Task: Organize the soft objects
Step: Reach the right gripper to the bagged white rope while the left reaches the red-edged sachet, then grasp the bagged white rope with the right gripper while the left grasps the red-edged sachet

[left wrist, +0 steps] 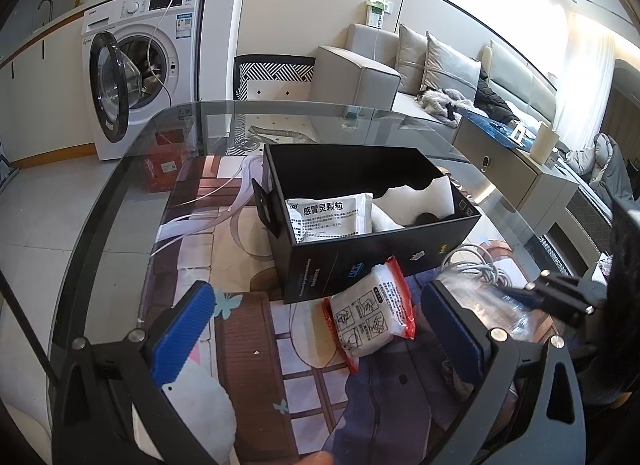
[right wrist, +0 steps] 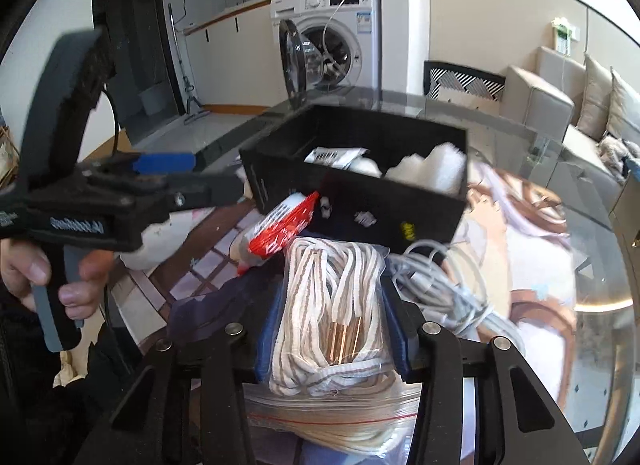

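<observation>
Nearest to us in the right wrist view, the bag of striped cord (right wrist: pixel 334 305) fills lower centre, and our right gripper (right wrist: pixel 332 329) is clenched on it, blue pads pressing both sides. Just above it sits the black box (right wrist: pixel 360 201), already holding a white sachet (right wrist: pixel 336 156) and foam (right wrist: pixel 432 171). Our left gripper (left wrist: pixel 316 329) hangs released over the red-edged packet (left wrist: pixel 370 315) at lower centre. The risk we judge: slick plastic slipping from the pads, or the grey cable (right wrist: pixel 444 289) alongside snagging as we lift.
</observation>
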### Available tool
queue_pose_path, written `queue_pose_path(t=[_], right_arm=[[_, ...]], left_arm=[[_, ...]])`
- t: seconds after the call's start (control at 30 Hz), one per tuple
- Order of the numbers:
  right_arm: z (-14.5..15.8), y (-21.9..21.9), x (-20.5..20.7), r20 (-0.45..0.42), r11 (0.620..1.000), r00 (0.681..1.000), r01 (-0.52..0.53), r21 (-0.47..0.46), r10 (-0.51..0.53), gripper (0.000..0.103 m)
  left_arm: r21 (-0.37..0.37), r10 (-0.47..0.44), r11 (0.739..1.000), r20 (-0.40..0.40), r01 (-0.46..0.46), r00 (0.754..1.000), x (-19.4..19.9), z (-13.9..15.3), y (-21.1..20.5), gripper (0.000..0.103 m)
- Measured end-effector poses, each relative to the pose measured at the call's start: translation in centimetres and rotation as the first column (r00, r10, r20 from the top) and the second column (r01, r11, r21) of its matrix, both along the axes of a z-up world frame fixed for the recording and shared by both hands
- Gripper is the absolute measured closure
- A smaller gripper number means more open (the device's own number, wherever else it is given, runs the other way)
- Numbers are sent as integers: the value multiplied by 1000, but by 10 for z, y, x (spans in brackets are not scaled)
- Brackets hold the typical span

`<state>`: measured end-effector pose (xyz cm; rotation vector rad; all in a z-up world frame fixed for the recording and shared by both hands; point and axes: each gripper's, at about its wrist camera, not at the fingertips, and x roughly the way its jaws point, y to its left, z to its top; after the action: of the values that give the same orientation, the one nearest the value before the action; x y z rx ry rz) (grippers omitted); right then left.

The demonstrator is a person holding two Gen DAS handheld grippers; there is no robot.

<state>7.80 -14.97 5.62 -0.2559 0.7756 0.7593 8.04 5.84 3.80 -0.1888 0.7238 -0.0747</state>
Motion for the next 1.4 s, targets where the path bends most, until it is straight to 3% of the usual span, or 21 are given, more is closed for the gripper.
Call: queue_pose_path(t=[0.4,0.77,1.07,1.23,1.4], right_arm=[[33,-20,-4,114,996,991,69,60,-76,58],[35,-34,4,111,991,988,101,93,-111,58],[33,-47,13,98,987,985,131,95,-140,58],[32,-48,14,96,987,985,131,94,-140,58],[30,-47,15,95,988,986,131,83,-138,58]], left_arm=[[10,-28,1000,-48,29,998,5,-14,-15,0],[55,-69,995,-131,77,989,20,-36,-53,0],[160,-51,984,-188,81,981,35,-49,-72,0],[156,-26,986,-206,59,978,38,-54,-68,0],[161,-59,983,-172,87,983,32,-52,-70,18]])
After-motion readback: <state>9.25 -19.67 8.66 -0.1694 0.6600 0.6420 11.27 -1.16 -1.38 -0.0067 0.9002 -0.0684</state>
